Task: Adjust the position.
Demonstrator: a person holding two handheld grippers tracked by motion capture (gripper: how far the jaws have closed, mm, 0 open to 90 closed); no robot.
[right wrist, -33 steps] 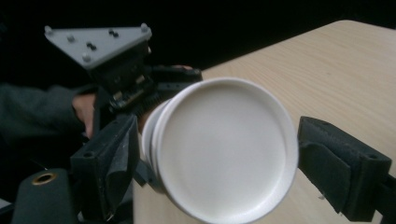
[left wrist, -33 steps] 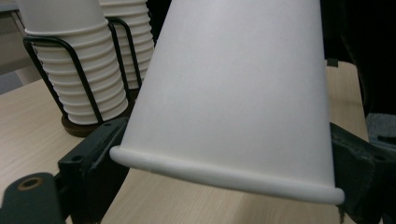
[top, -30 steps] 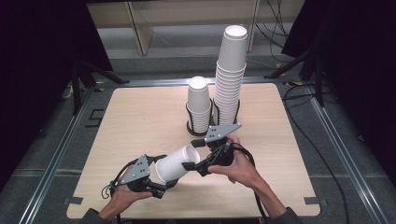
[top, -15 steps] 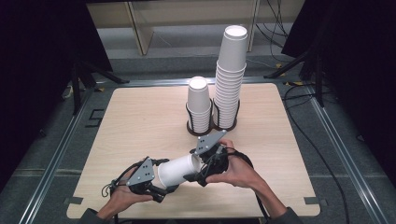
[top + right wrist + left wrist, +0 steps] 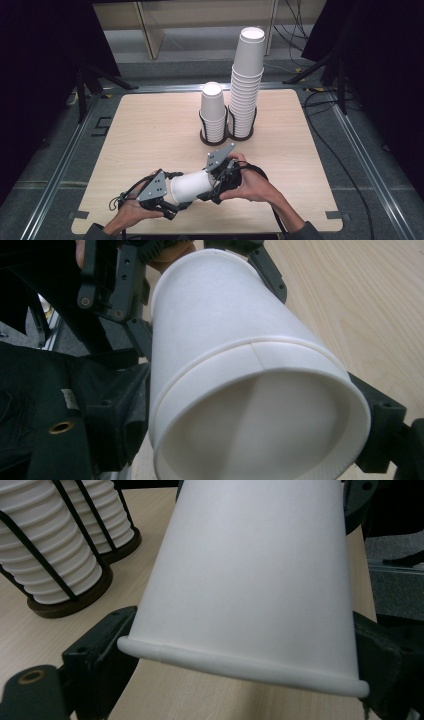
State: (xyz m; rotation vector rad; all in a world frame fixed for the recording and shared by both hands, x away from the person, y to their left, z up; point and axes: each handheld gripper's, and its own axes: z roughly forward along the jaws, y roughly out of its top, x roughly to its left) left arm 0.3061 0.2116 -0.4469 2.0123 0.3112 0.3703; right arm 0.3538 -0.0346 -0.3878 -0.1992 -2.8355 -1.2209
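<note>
A white paper cup (image 5: 190,186) lies almost level just above the table's near edge, held between both grippers. My left gripper (image 5: 172,192) is shut on its wide rim end. In the left gripper view the rolled rim of the cup (image 5: 250,580) sits between the two black jaws. My right gripper (image 5: 212,184) is shut on the narrow end. In the right gripper view that end of the cup (image 5: 225,330) faces the camera, with a jaw on each side and a stepped band around it. The left gripper's linkage (image 5: 115,285) shows behind the cup.
Two black wire holders stand at the middle back of the wooden table (image 5: 150,130). One holds a short stack of white cups (image 5: 212,107), the other a tall stack (image 5: 246,80). Both stacks (image 5: 50,555) appear beyond the held cup. Metal rails frame the table.
The right gripper has come down and toward the near edge. The cup, tilted up to the right before, now lies nearly level. The left gripper has stayed put.
</note>
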